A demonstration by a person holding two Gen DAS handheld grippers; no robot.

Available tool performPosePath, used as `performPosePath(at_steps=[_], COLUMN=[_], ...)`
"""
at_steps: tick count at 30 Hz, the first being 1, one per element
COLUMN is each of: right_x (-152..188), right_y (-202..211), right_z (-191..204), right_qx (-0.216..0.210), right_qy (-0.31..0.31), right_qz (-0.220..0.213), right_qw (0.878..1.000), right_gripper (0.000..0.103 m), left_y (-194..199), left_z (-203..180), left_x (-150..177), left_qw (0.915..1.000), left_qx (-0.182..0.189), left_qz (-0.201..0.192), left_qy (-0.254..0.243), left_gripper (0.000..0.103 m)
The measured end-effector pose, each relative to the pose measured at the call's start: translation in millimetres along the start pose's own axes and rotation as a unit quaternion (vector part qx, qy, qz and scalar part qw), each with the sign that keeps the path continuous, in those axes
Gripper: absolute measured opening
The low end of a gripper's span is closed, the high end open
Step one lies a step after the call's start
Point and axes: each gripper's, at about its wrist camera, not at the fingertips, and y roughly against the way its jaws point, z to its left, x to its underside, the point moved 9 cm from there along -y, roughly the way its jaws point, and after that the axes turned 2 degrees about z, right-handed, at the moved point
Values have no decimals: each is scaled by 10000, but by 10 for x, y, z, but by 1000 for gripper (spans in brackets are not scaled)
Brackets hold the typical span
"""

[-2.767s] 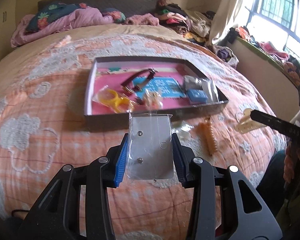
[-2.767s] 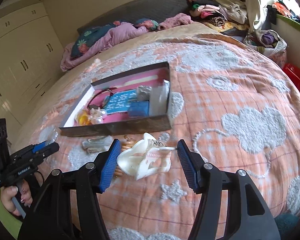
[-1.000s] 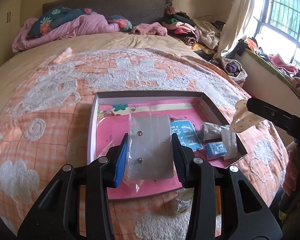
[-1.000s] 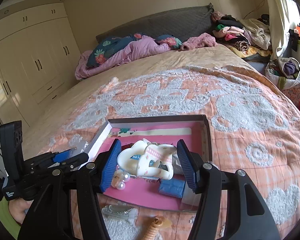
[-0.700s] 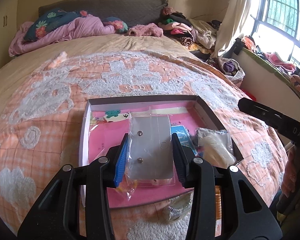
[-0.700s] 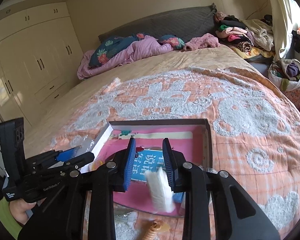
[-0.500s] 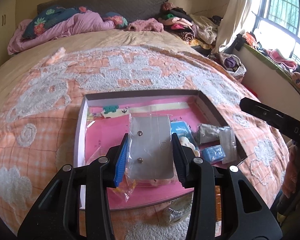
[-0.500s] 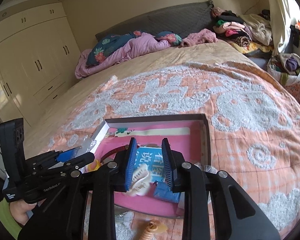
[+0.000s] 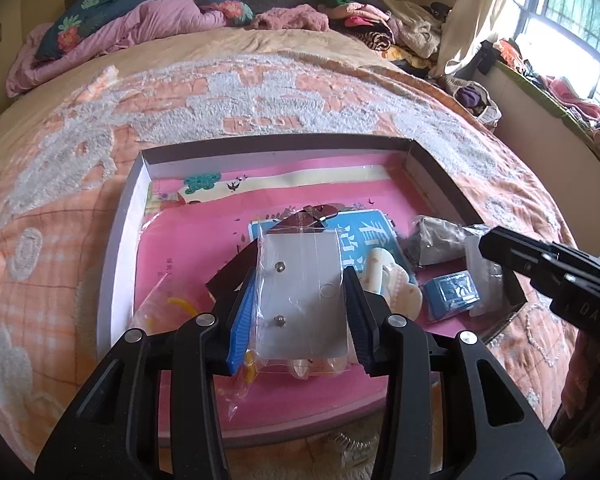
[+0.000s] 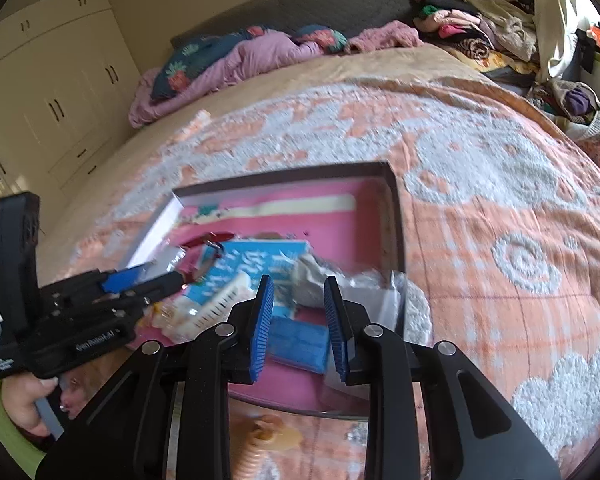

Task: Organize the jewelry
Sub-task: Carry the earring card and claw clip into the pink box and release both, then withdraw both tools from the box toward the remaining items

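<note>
My left gripper (image 9: 300, 276) is shut on a clear packet holding a grey card with two stud earrings (image 9: 304, 292), hovering over the open box (image 9: 276, 146). In the right wrist view the same left gripper (image 10: 168, 276) reaches in from the left. A white hair clip (image 9: 388, 276) lies loose in the box on the blue card (image 9: 364, 236); the right wrist view shows this clip (image 10: 220, 300) left of my right gripper (image 10: 298, 292). That gripper's jaws stand close together with a narrow gap and nothing between them, low over the box's near right corner.
The pink-lined box (image 10: 396, 216) also holds a small blue packet (image 10: 300, 344), a grey bag (image 9: 436, 236), a red strap (image 10: 210, 238) and a bagged yellow piece (image 9: 180, 304). An orange spiral clip (image 10: 260, 440) lies on the bedspread before the box. A hand (image 10: 24, 400) holds the left gripper.
The white hair clip left my right gripper and dropped into the box; those jaws then drew close together. Both grippers sank toward the box, the left still holding its packet.
</note>
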Motion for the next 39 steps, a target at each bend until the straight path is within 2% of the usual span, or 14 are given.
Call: performPosePath(at_steps=[2, 3, 4, 7, 11, 13, 18, 21, 23, 26, 28, 30, 33, 39], right_x=[27, 29, 34, 35, 18, 15, 11, 25, 30, 35, 35, 39, 47, 53], right_y=[-24, -33, -35, -14, 22, 42, 92, 139, 166, 212, 245, 293, 381, 594], right_z=[-25, -35, -42, -47, -47, -55, -83, -111, -111, -110, -103, -97, -88, -63], right_qx=[10, 0, 17, 53, 50, 64, 92, 155, 137, 154, 165, 182, 212, 247], right_qy=[-37, -47, -52, -45, -68, -96, -185, -256, -274, -300, -308, -322, -339, -376], right_qz=[39, 53, 61, 9, -44, -78, -123, -180, -201, -241, -269, -309, -396, -605], right_qw=[10000, 10000, 10000, 10000, 10000, 9999, 9997, 9994, 9993, 9991, 9990, 9988, 9984, 9972], right_gripper=[26, 30, 39, 53, 63, 71, 74, 89, 89, 90, 90, 90, 90, 96], left_y=[-30, -39, -51, -77, -80, -79, -49, -11, 18, 57, 91, 130, 214, 420], left_z=[11, 13, 7, 14, 25, 26, 33, 36, 40, 45, 49, 49, 54, 84], left_x=[-8, -9, -16, -10, -11, -17, -35, -43, -50, -56, -59, -68, -89, -128], left_qw=[10000, 10000, 10000, 10000, 10000, 10000, 10000, 10000, 9999, 9999, 9998, 9998, 9997, 9990], left_qx=[-8, -19, -20, -32, -33, -39, -60, -78, -103, -120, -129, -109, -87, -124], left_qz=[14, 19, 24, 47, 47, 31, 3, -20, -43, -67, -84, -110, -186, -367], left_qy=[25, 28, 30, 40, 60, 52, 53, 52, 54, 85, 100, 115, 157, 232], left_gripper=[33, 33, 33, 33, 36, 38, 49, 52, 60, 63, 72, 75, 87, 93])
